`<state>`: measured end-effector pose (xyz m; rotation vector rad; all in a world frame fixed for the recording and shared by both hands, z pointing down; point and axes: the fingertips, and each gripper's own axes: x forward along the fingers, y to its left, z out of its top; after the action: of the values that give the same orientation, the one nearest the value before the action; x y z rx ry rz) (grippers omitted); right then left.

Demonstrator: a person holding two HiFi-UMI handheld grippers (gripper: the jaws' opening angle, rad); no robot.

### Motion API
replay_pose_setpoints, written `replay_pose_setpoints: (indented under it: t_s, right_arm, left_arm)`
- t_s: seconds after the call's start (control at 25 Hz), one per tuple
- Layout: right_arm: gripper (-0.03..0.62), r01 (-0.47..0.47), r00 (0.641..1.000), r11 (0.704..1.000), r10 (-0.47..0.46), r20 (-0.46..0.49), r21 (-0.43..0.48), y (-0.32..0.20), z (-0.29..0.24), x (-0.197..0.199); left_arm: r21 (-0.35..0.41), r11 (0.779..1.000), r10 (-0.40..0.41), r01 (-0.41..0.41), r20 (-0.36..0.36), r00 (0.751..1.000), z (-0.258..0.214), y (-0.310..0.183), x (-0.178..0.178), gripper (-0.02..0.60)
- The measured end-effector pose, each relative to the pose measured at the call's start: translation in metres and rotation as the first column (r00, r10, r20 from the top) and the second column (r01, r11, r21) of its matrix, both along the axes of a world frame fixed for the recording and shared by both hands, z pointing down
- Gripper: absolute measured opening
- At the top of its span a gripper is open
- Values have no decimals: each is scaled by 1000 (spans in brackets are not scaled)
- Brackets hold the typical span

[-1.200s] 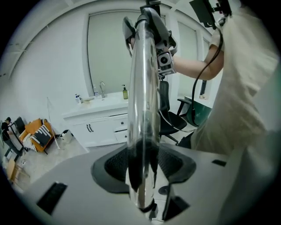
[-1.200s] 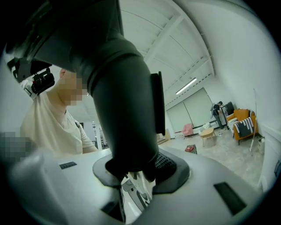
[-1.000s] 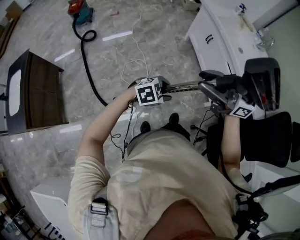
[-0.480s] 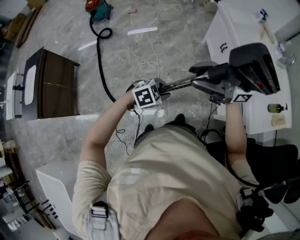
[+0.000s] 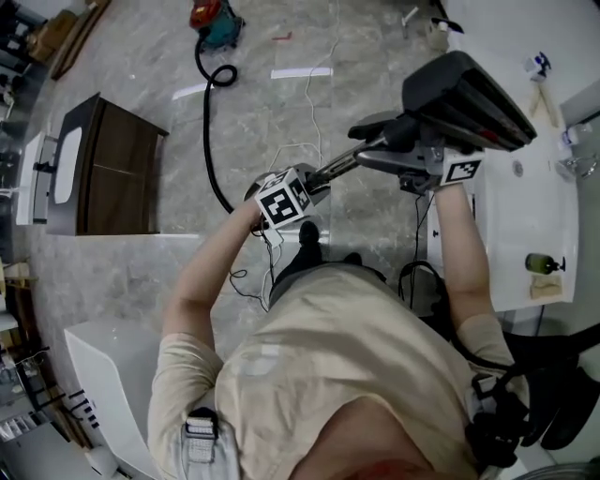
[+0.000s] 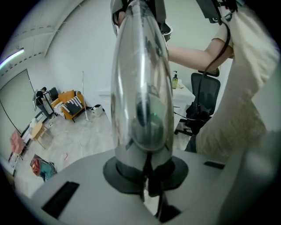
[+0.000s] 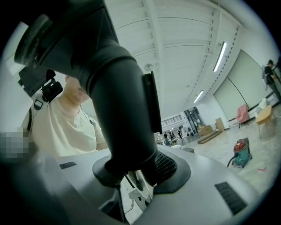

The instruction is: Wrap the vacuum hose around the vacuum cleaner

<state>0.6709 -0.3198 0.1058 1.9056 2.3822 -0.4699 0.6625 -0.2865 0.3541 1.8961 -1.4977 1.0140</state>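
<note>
Quantity: one vacuum cleaner, one black hose, one metal wand, one floor nozzle, one dark cabinet, one bottle.

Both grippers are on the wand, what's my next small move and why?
Probably walk the wand toward the vacuum: the left gripper, jaws just closing on its metal tube, and the right gripper both hold it, yet the vacuum stands far off, hose stretched along the floor.

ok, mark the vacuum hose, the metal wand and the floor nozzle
vacuum hose [image 5: 205, 141], head view, on its straight run across the floor.
metal wand [image 5: 336, 169], head view, on the bare chrome mid-length.
floor nozzle [image 5: 464, 89], head view, on its black top casing.
</note>
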Motion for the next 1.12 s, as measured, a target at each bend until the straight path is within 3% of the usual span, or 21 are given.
replay_pose_setpoints:
  t_s: [0.2, 0.32, 0.44, 0.56, 0.64, 0.88, 1.0, 1.12]
  right_arm:
    - [130, -116, 987, 991, 107, -123, -65, -26, 12, -64]
    - [130, -305, 927, 935, 249, -279, -179, -55, 19, -116]
    - [132, -520, 812, 832, 411, -414, -193, -80, 36, -168]
    - [201, -674, 656, 734, 538, -529, -89, -92, 75, -205]
    - [283, -726, 564, 687, 558, -609, -42, -97, 101, -215]
    - [295, -838, 313, 544, 542, -780, 41, -97, 151, -229]
    - [295, -845, 240, 523, 555, -796, 110, -98, 169, -247]
    - [295, -838, 219, 513, 627, -748, 184, -105, 174, -270]
  left_arm:
    - [55, 997, -61, 62, -13, 998, 6, -21, -48, 35]
    - [60, 993, -101, 103, -32, 994, 11, -33, -84, 32]
    - [48, 992, -118, 121, -53, 992, 18, -42, -118, 32]
    - [24, 991, -128, 130, -66, 990, 33, -42, -145, 32]
    - [12, 990, -138, 139, -70, 988, 43, -44, -160, 32]
    - [8, 977, -213, 214, -38, 976, 60, -52, -192, 32]
    - [5, 965, -262, 262, -23, 965, 67, -58, -206, 32]
    - [6, 947, -322, 322, -5, 947, 71, -63, -228, 32]
